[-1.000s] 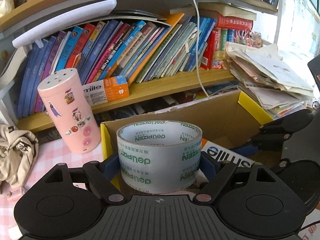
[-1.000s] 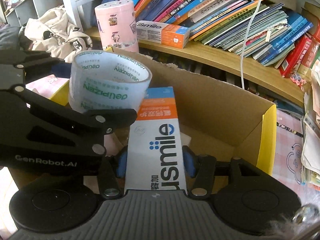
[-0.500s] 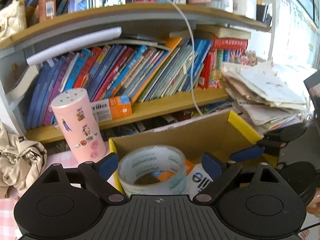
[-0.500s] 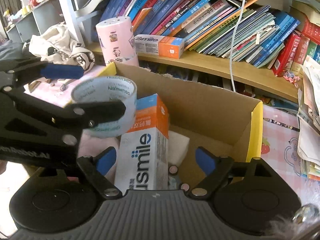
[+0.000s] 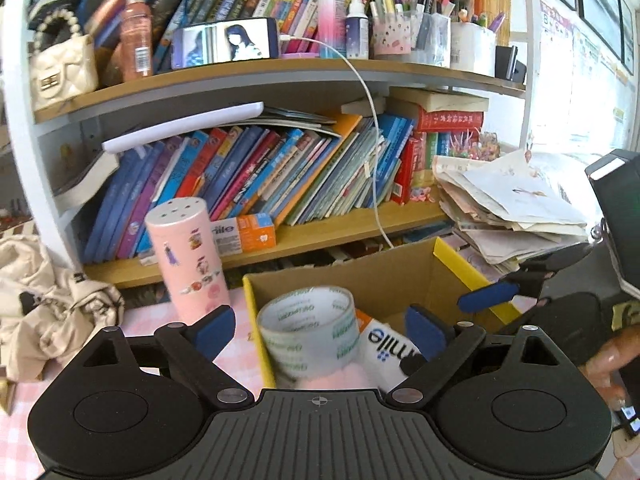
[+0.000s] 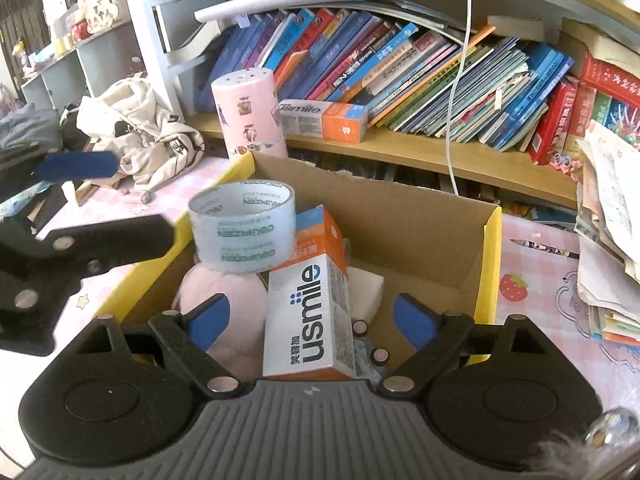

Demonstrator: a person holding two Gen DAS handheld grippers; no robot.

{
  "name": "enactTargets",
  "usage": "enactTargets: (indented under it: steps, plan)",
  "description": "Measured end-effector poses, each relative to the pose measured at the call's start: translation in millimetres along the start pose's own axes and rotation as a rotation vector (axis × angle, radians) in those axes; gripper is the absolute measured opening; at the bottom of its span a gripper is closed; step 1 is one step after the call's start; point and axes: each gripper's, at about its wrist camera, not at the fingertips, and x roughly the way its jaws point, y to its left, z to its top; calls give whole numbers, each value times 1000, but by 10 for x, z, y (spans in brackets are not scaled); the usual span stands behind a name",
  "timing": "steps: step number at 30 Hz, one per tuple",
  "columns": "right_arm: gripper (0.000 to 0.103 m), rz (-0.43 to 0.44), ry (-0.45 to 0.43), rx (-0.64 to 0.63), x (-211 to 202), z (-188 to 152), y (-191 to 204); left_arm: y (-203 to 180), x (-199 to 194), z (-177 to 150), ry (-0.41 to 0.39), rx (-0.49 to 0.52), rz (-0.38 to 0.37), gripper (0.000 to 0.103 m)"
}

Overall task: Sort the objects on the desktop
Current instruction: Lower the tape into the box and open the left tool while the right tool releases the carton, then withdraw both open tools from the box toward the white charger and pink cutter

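Inside the cardboard box, half-hidden tape roll and usmile box lie released; both tools gape, right tool widening.

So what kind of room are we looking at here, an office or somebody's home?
Most likely a home study corner, perhaps a child's or student's desk. Crammed bookshelves hold colourful books, pen pots stand on the upper shelf, and the pink checked tablecloth carries strawberry prints. A cream bag sits up there too.

I'm looking at a home study corner: crammed bookshelves, pen cups, a pink-checked tabletop, heaped clothing.
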Motion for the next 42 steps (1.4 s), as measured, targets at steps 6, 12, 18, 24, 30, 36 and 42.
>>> enactTargets:
  steps: [6, 12, 18, 24, 30, 36, 42]
  plan:
    - [90, -33, -18, -24, -133, -124, 110, 51, -210, -179, 11, -44, 26, 94]
    - [91, -88, -84, -55, -337, -263, 240, 76, -440, -343, -15, -86, 61, 94]
    - [92, -122, -130, -52, -517, -389, 356, 90, -603, -444, -49, -98, 65, 94]
    - [92, -166, -119, -19, -601, -517, 474, 142, -665, -542, -38, -103, 21, 94]
    - [92, -207, -91, 9, -655, -675, 677, 238, -778, -679, -19, -100, -22, 94]
    - [94, -235, -67, 56, -677, -823, 903, 379, -896, -856, 21, -93, -48, 94]
    - [96, -237, -22, 89, -588, -965, 1148, 490, -960, -1019, 74, -74, -58, 94]
